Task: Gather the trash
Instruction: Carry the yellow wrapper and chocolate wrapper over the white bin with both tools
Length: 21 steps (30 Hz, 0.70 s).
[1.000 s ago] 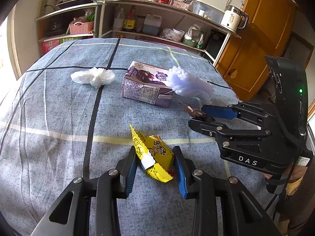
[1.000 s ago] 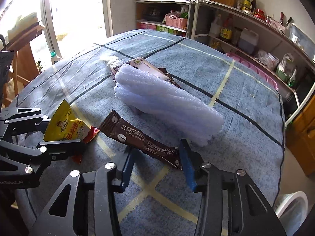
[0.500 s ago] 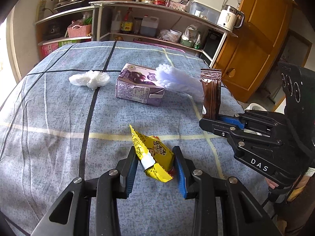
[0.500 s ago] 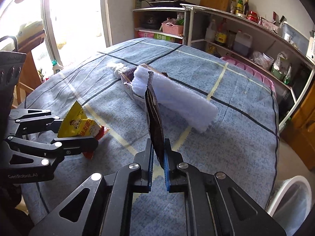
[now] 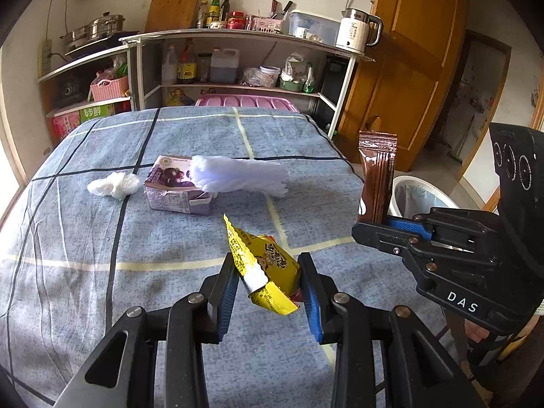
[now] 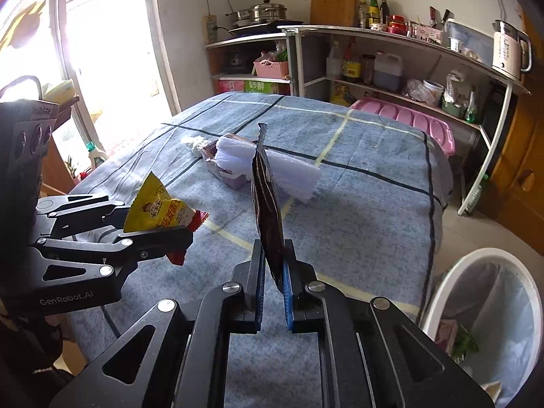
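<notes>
My left gripper [image 5: 268, 282] is shut on a crumpled yellow snack packet [image 5: 268, 268] and holds it above the blue checked tablecloth [image 5: 102, 238]. My right gripper [image 6: 273, 272] is shut on a brown wrapper [image 6: 267, 204] that stands upright between the pads, lifted off the table. The wrapper [image 5: 375, 176] and right gripper [image 5: 374, 227] also show in the left wrist view. The packet [image 6: 158, 210] and left gripper [image 6: 183, 234] show in the right wrist view. A white lined trash bin [image 6: 493, 309] stands on the floor off the table's right edge.
On the table lie a purple carton [image 5: 176, 187], a white foam sheet [image 5: 238, 176] resting on it and a crumpled white tissue [image 5: 114, 185]. Loaded shelves [image 5: 238, 61] stand behind the table, wooden doors [image 5: 408, 68] to the right.
My right gripper closed on the brown wrapper and lifted it off the table to the right, toward the bin. My left gripper rose and pulled back with the yellow packet held.
</notes>
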Each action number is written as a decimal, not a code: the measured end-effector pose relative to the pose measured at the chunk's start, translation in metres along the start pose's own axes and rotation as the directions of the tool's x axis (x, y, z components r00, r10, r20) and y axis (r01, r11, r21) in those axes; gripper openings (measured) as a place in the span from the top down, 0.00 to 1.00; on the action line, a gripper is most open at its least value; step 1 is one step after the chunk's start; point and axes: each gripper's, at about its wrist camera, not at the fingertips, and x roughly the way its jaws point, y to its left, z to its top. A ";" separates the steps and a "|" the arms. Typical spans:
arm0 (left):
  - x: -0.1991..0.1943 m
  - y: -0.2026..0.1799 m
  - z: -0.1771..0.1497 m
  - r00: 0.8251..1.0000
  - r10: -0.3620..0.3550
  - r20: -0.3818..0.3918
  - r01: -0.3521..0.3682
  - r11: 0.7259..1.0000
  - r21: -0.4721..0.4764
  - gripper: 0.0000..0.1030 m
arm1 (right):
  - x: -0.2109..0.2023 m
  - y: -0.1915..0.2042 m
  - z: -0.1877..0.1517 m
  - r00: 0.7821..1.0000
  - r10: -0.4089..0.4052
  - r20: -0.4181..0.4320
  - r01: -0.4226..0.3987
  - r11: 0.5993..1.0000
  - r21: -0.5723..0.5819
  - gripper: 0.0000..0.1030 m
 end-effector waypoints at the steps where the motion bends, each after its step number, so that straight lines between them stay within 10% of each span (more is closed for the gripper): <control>1: -0.001 -0.005 0.002 1.000 -0.007 0.004 0.006 1.000 0.011 0.65 | -0.004 -0.003 -0.002 1.000 -0.007 0.002 0.007 1.000 0.010 0.91; 21: 0.034 -0.139 0.031 0.981 -0.193 -0.020 0.193 0.962 0.191 0.65 | -0.094 -0.091 -0.052 0.972 -0.231 0.033 0.218 0.947 0.235 0.91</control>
